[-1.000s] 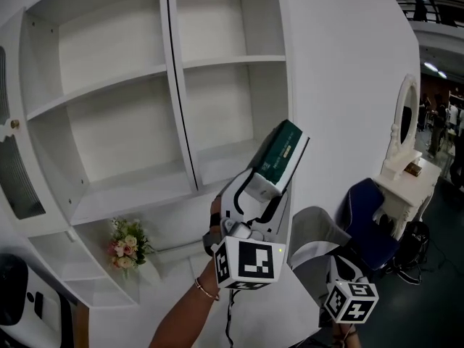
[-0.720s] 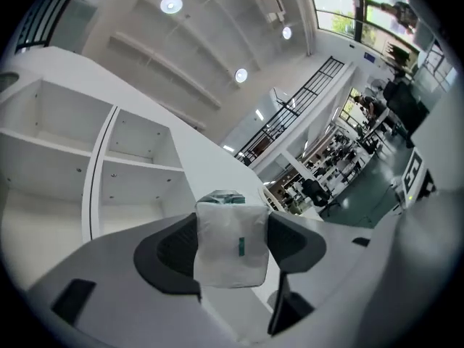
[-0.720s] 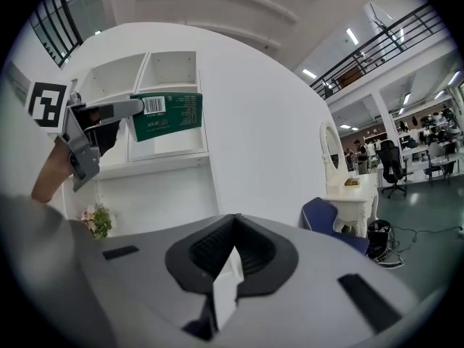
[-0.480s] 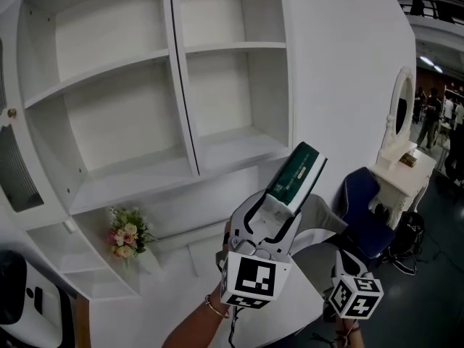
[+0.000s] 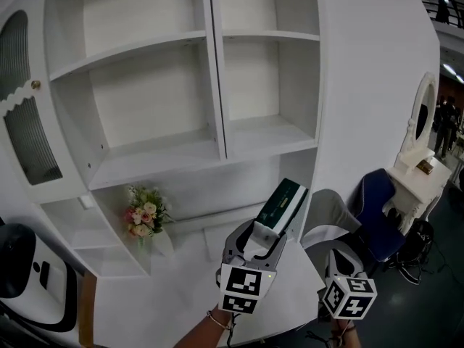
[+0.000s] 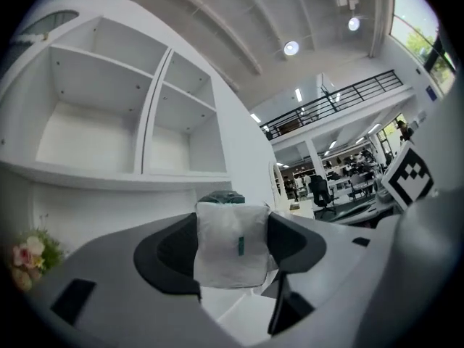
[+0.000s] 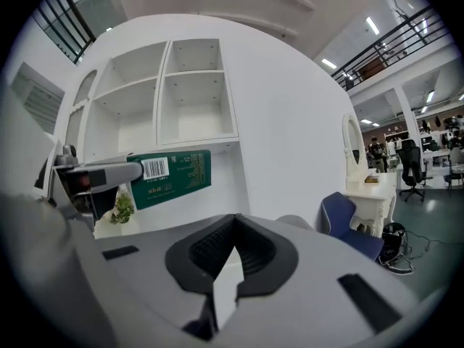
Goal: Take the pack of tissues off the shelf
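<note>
Green-wrapped pack of tissues (image 5: 281,203) sits clamped in our left gripper (image 6: 230,246). We should carry it level, clear of the shelf (image 5: 167,158); our right gripper (image 7: 233,220) is closed, seemingly empty.

- Pack (image 5: 283,201): green, with a white plastic end and a barcode on one side. Its near end is clamped in the left gripper (image 5: 264,234), and it tilts up and to the right.
- It is clear of the shelf (image 5: 181,154), in front of and below the lower right compartment.

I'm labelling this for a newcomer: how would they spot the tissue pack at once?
Start at the white shelf unit; just below its right compartments the left gripper clamps the tissue pack. It is the only dark green box, slim, with a white end.
</note>
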Tool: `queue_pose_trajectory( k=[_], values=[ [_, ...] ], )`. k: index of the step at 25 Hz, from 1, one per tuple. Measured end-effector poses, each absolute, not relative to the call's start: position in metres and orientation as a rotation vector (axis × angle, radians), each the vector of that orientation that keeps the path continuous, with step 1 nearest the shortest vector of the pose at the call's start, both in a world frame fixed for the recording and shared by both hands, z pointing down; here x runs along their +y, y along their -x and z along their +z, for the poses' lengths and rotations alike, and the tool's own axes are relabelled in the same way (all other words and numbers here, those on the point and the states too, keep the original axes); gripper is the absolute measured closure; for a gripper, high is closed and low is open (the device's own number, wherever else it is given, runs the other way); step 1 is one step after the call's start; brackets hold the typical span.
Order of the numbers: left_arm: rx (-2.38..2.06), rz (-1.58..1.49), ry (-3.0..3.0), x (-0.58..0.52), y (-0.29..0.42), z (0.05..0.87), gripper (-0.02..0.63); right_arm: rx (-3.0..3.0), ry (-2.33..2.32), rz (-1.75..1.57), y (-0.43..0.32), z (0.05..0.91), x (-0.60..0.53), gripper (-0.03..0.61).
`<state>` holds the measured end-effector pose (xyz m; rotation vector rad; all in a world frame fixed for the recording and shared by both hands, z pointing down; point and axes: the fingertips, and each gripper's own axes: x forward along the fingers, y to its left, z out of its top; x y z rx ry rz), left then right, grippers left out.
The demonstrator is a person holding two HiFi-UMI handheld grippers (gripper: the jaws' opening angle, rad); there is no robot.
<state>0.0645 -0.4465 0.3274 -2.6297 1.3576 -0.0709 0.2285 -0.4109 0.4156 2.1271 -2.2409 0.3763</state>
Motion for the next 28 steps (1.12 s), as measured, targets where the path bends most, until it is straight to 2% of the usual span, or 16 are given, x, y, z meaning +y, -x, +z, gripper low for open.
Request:
queue_pose_trajectory(
  k=[14, 28],
  values=[
    [2.083, -0.059, 2.450, -0.430, 0.073, 0.419, 0.322, -2.466, -1.813, 0.203, -0.120, 0.415, -0.464, 0.571],
    [2.333, -0.070, 2.295, -0.427, 0.140, 0.442, 0.322, -2.592, -1.555, 0.141, -0.031, 0.426, -0.491, 0.571]
  ],
)
